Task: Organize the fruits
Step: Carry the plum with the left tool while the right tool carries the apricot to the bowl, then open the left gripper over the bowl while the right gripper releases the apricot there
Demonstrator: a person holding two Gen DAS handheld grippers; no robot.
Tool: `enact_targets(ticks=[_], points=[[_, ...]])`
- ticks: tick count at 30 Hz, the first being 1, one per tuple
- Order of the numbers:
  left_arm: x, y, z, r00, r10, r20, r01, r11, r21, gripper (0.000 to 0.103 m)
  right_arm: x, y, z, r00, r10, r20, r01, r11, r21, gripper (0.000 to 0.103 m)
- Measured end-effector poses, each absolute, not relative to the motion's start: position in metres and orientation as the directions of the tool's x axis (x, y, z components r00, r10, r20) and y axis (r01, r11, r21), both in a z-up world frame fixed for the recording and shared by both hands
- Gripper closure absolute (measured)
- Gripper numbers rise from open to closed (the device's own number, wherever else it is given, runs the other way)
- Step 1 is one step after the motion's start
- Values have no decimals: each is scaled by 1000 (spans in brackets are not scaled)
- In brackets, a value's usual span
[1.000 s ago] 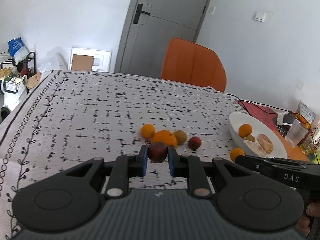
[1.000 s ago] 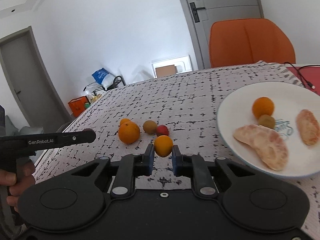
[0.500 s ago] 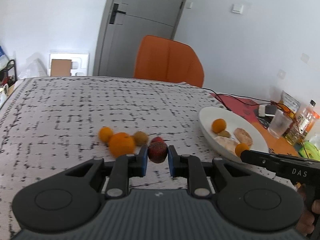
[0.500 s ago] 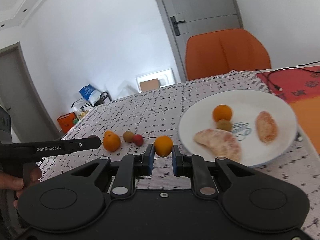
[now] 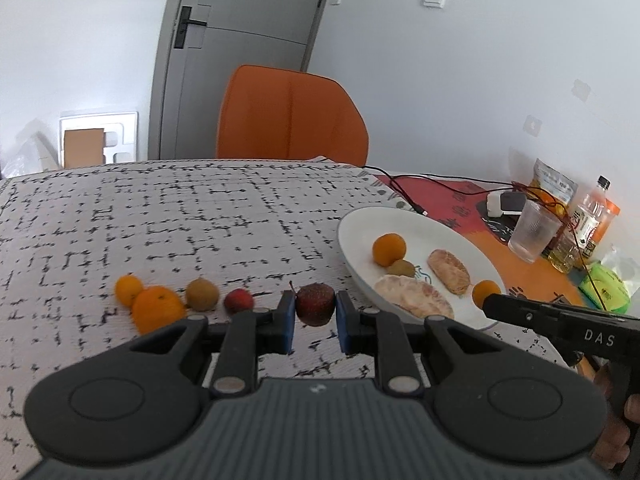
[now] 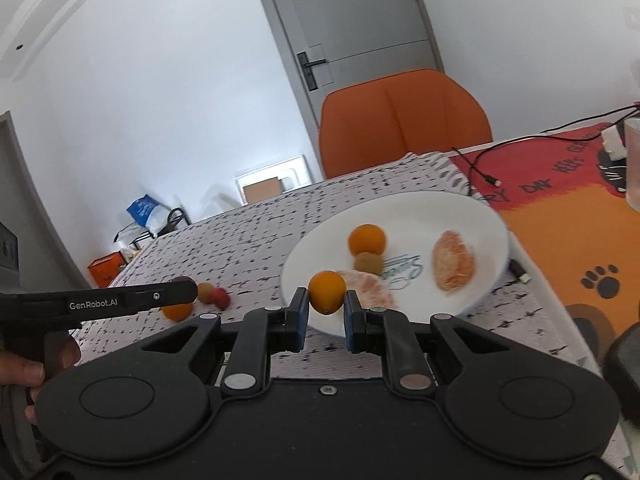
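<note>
My left gripper [image 5: 315, 309] is shut on a dark red fruit [image 5: 315, 304] and holds it above the patterned tablecloth, left of the white plate [image 5: 356, 222]. My right gripper [image 6: 326, 304] is shut on a small orange fruit [image 6: 327, 297] at the plate's near rim [image 6: 452, 204]. The plate holds an orange [image 5: 389, 249], a brown kiwi-like fruit [image 5: 401, 268] and two peeled citrus pieces [image 5: 447, 271]. On the cloth lie two oranges [image 5: 158, 307], a brown fruit [image 5: 202, 294] and a small red fruit [image 5: 238, 301].
An orange chair [image 5: 291, 114] stands at the table's far edge. To the right of the plate lie cables [image 5: 416, 196], a clear cup [image 5: 534, 230], bottles [image 5: 584, 220] and packets on an orange-red mat [image 6: 560, 216].
Both grippers have moved right toward the plate with their fruits. The right gripper's orange fruit now hangs over the plate's near rim. The loose fruits have not moved.
</note>
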State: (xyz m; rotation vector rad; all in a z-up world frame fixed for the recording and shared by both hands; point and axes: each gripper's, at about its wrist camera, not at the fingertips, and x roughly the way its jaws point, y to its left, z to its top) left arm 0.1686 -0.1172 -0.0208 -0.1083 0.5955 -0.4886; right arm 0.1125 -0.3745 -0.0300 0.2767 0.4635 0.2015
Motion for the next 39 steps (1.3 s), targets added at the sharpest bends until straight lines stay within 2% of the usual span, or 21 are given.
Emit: enact_targets(ticks=[10,12,33,39], points=[[178,-145,-22,697,-495,-519,452,865,-218,83,114,-401,-35,890,198,-410,-66,947,315,86],[181,-150,-23,693,-498,-522,456,863,-217,83,114,-404,-37,893,191,-408,-59,948,313,77],[206,-189,-19,691,-508,-514,480,854,-199,83,98,-421,-40,893,153,-424,-8,946,326,77],[211,-191,-8,731,-478,-487,453,874,-178,76,94,-423,-43,890,147,-433,14,938,347,77]])
